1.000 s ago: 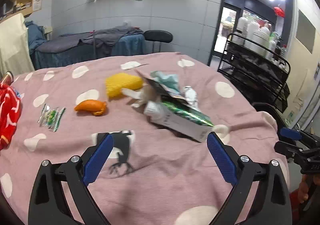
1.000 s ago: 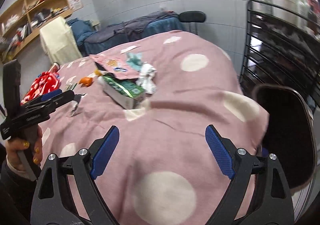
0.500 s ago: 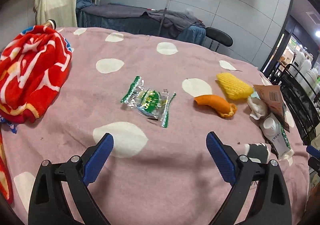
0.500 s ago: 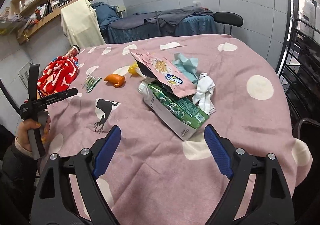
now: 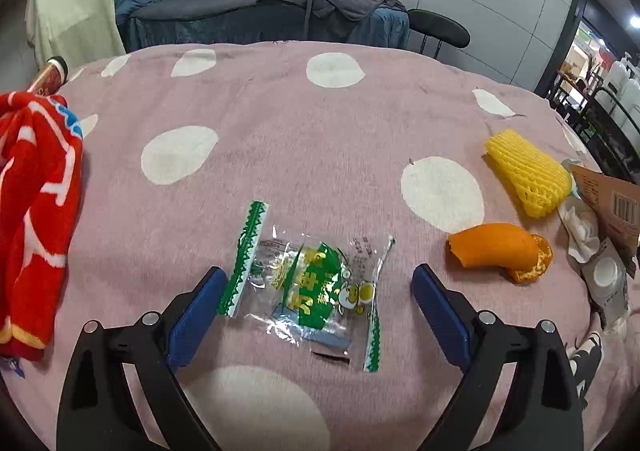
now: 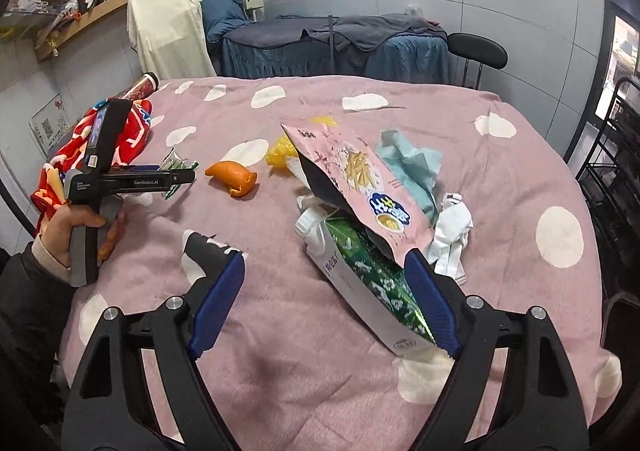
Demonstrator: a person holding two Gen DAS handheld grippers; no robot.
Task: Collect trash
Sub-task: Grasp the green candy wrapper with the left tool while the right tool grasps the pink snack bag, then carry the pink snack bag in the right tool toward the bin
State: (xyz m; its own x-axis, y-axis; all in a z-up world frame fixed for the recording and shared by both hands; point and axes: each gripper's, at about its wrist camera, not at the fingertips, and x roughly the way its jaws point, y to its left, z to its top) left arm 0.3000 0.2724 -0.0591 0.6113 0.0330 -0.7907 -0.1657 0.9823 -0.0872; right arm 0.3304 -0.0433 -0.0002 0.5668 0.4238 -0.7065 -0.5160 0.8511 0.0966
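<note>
Crinkled clear-and-green plastic, an empty snack wrapper (image 5: 308, 283), lies flat on the pink polka-dot blanket (image 5: 280, 123) directly between the wide-spread fingers of our left gripper (image 5: 316, 291), which holds nothing; from the right wrist view we cannot tell whether the tips touch the cloth. We judge the step in hand to be the first pickup, with the wrapper lined up but not yet pinched. Our right gripper (image 6: 326, 291) is also spread wide and empty, poised beside the main heap: a green-and-white carton (image 6: 372, 287) under a pink snack bag (image 6: 360, 179), with crumpled white paper (image 6: 452, 235) and a teal tissue (image 6: 412, 167) just beside them. An orange peel (image 5: 498, 251) and a yellow foam fruit net (image 5: 526, 175) sit nearby on the blanket. Next, we think, the left fingers should press down onto the blanket and close across the wrapper; thin film may slip or bunch the cloth with it. No bin shows in either view
</note>
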